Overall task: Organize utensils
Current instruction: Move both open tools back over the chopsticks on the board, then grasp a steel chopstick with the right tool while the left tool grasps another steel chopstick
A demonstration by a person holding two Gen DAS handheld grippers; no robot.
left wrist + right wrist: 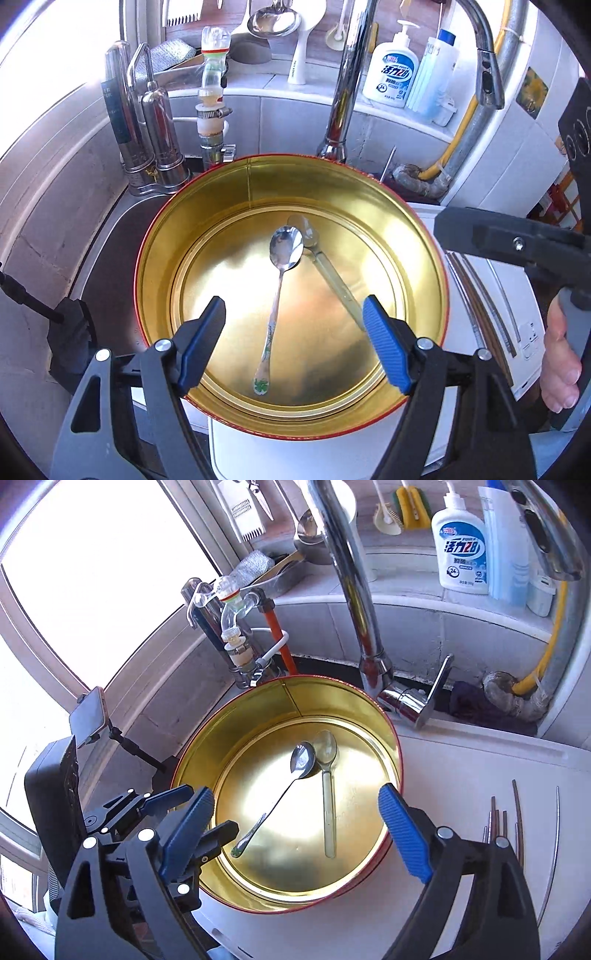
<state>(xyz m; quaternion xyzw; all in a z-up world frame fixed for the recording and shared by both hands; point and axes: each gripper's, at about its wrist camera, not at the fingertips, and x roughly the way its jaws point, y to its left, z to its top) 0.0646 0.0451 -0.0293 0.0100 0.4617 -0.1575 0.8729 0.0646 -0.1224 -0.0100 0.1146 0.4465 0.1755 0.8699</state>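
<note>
Both spoons (282, 254) already sit in the gold tin (155, 258), so with our left tool (293, 343) and right tool (295, 834) wide and empty above it, the chopsticks (496, 823) lying lengthwise just beside our right one look closest.

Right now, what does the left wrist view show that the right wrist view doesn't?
Only the left wrist view shows a person's hand on the right gripper's handle. Only the right wrist view shows a phone on a clamp by the window. Both show the gold tin holding a metal spoon and a clear plastic spoon, with both grippers open above it.
</note>
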